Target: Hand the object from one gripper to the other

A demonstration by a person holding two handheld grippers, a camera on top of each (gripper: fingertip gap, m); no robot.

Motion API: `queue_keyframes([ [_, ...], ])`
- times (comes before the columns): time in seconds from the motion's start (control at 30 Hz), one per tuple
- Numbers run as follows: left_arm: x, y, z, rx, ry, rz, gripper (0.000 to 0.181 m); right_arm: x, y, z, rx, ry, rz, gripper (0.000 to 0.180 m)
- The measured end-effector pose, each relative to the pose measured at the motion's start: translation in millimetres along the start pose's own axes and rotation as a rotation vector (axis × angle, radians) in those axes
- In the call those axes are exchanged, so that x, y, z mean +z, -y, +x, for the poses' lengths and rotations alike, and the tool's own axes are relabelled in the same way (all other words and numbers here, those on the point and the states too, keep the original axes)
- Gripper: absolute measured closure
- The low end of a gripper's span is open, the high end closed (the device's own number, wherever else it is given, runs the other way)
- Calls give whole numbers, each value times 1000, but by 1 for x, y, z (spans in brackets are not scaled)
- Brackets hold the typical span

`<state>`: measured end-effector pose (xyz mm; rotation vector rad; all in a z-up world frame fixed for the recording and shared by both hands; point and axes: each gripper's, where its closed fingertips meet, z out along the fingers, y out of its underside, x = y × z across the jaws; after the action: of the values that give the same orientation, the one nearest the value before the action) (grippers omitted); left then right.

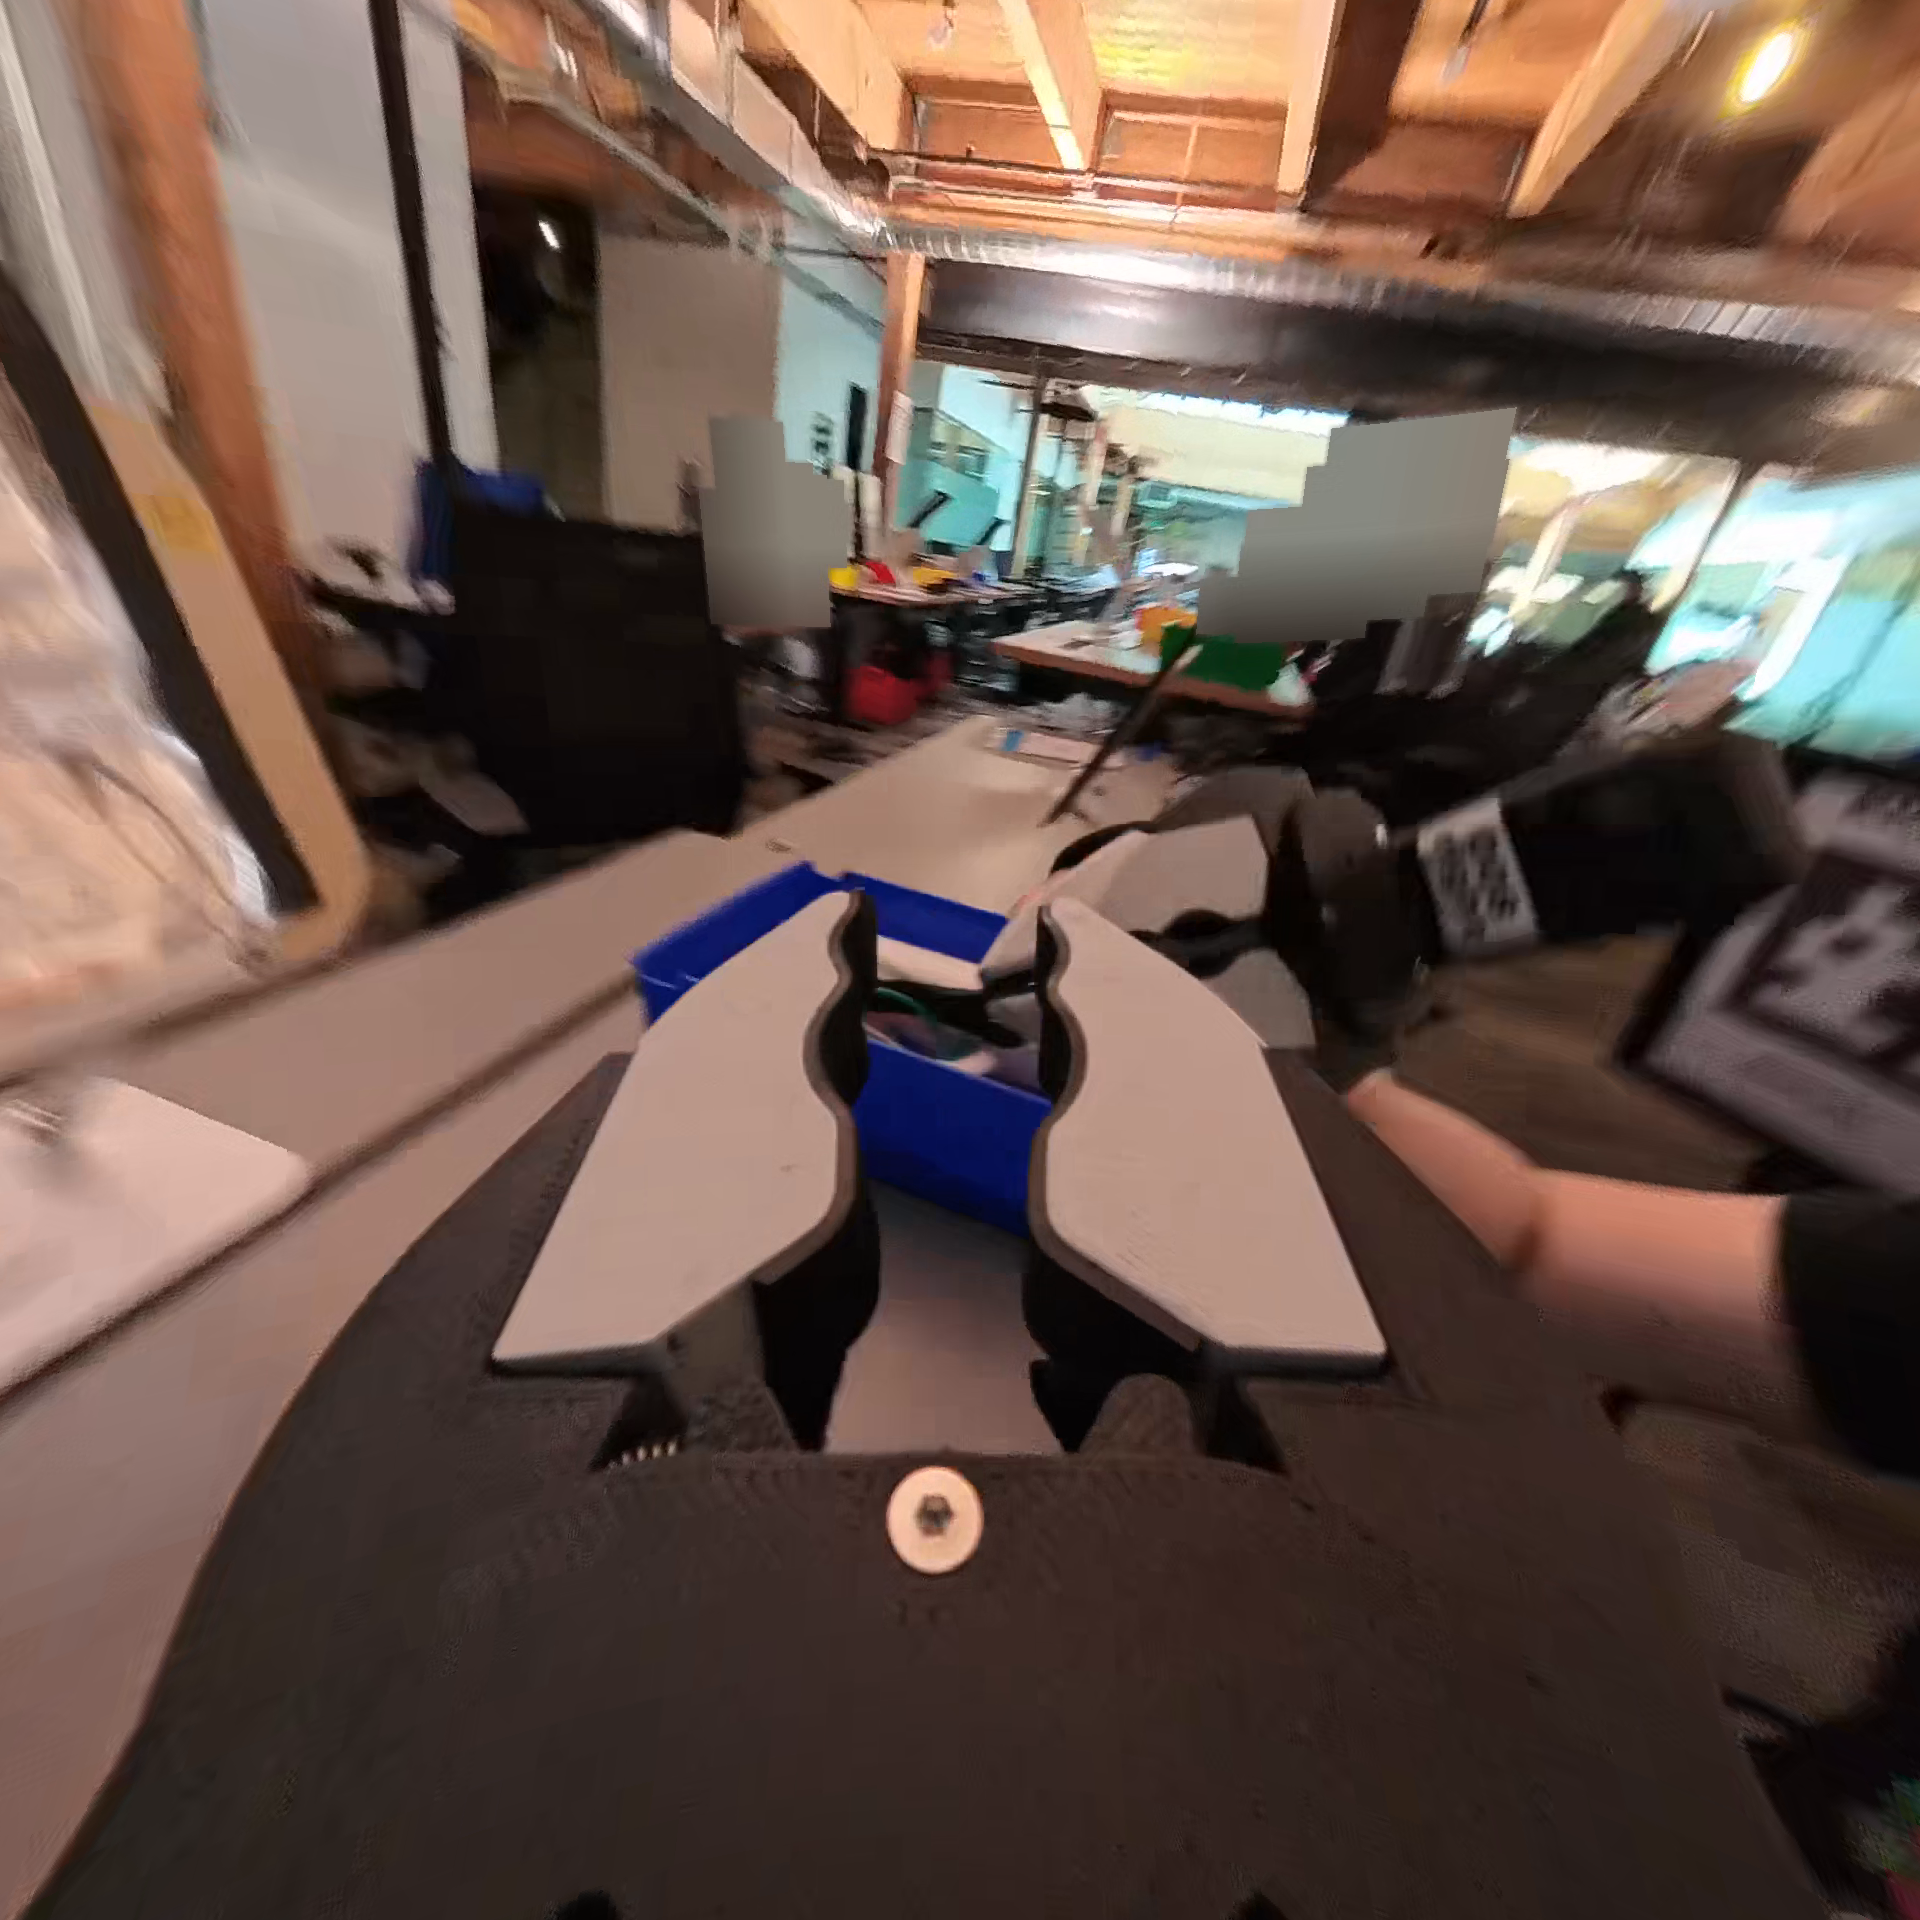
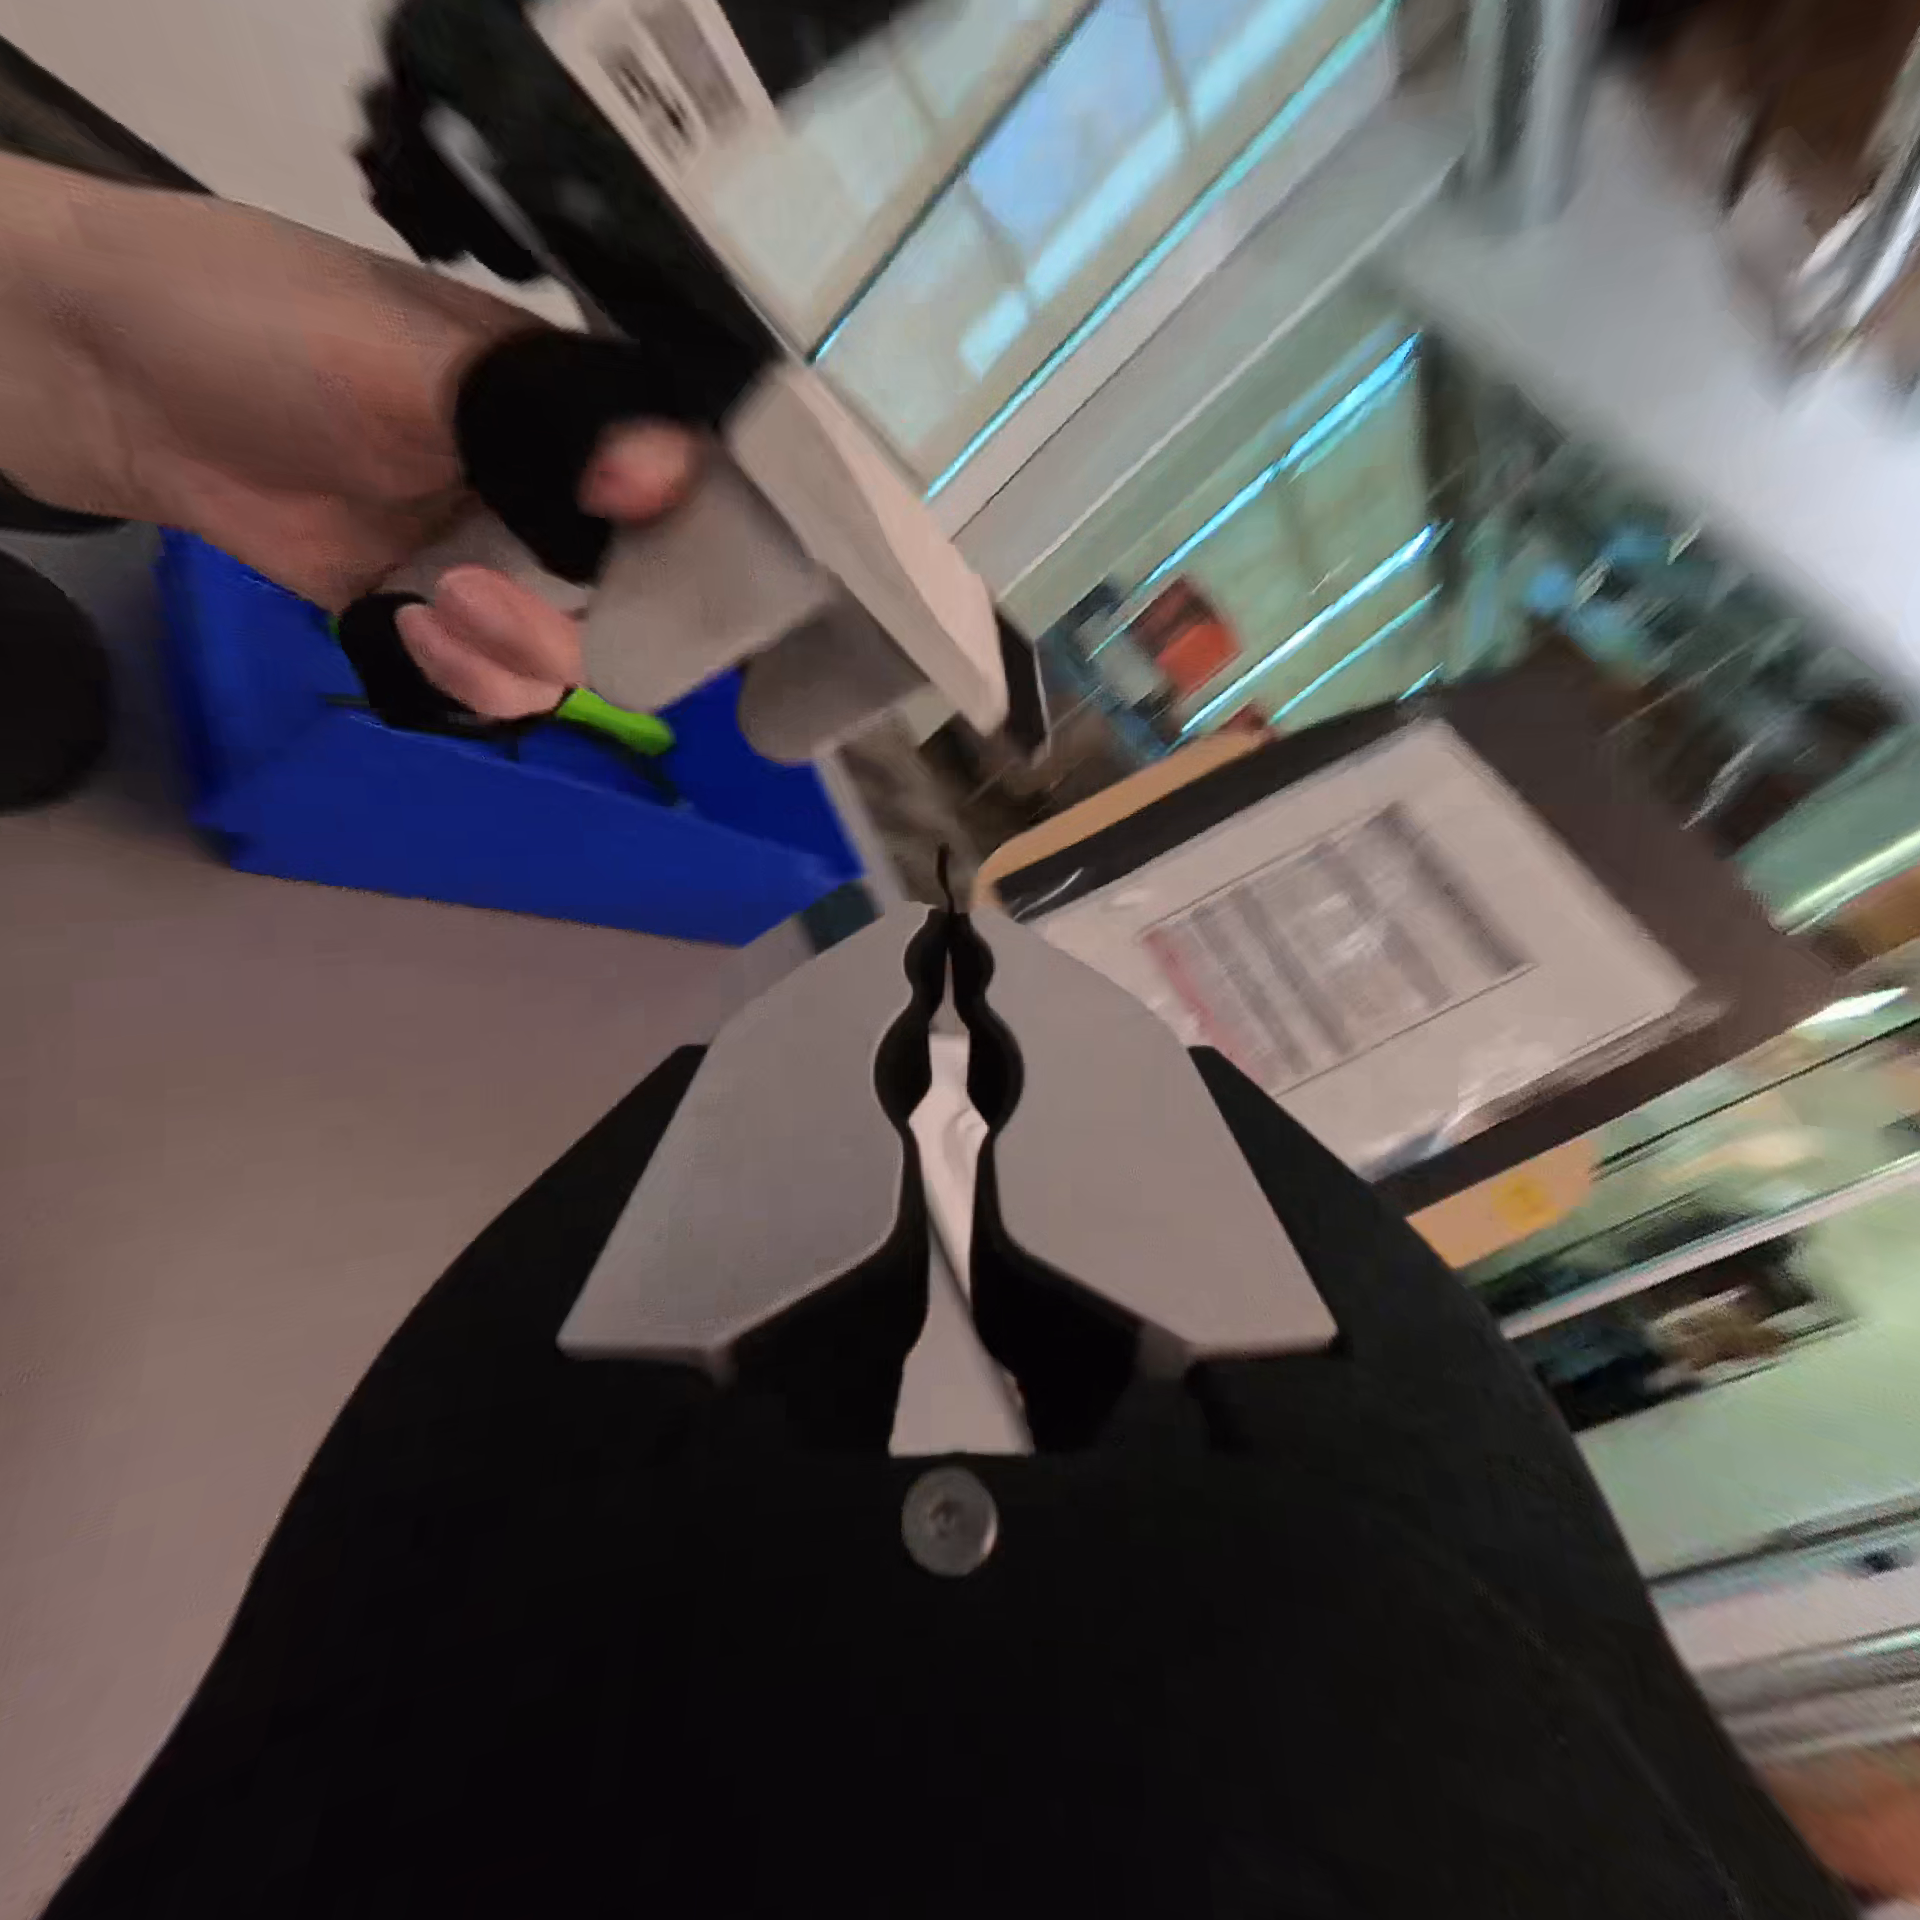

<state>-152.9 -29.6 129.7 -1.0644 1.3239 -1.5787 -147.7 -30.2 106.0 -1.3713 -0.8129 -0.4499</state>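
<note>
My left gripper (image 1: 951,935) is open and empty above the grey table (image 1: 416,1039), pointing at a blue bin (image 1: 935,1132). My right gripper (image 1: 1049,894) comes in from the right, close to the left fingertips, held by a gloved hand. A thin black strip (image 1: 1117,727) sticks up from its tip. In the right wrist view my right gripper (image 2: 948,920) is shut on that thin black strip (image 2: 943,871), and only a short end shows past the tips. The left gripper (image 2: 894,717) shows at upper left, held by a hand, above the blue bin (image 2: 468,831).
The bin holds several small items, among them a green-handled tool (image 2: 613,719). A black-and-white marker board (image 1: 1818,987) stands at the right. A white sheet (image 1: 104,1195) lies at the table's left. A framed white board (image 2: 1340,935) stands beyond the table. My left and right fingertips are right by each other.
</note>
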Motion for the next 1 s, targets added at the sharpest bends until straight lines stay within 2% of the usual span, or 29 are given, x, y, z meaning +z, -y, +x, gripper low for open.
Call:
queue_keyframes([
  [0.13,-2,6,22,277,37,-25,145,4,-12,1,220,75,-97,178],
  [0.3,7,-12,15,355,147,-146,148,4,-8,-2,202,53,-142,178],
  [0.57,12,-23,11,282,159,-173,164,7,-9,-7,3,-33,-242,178],
  [0.73,13,-25,11,286,157,-189,180,8,-13,-3,-2,-59,-255,178],
  [0.8,10,-20,10,273,157,-163,181,7,-8,-2,-12,-70,-215,177],
  [0.9,2,-5,8,147,113,-80,181,3,2,4,-52,-100,-140,158],
  [1.0,-12,16,2,-52,31,43,181,-6,9,19,-75,-147,-64,152],
])
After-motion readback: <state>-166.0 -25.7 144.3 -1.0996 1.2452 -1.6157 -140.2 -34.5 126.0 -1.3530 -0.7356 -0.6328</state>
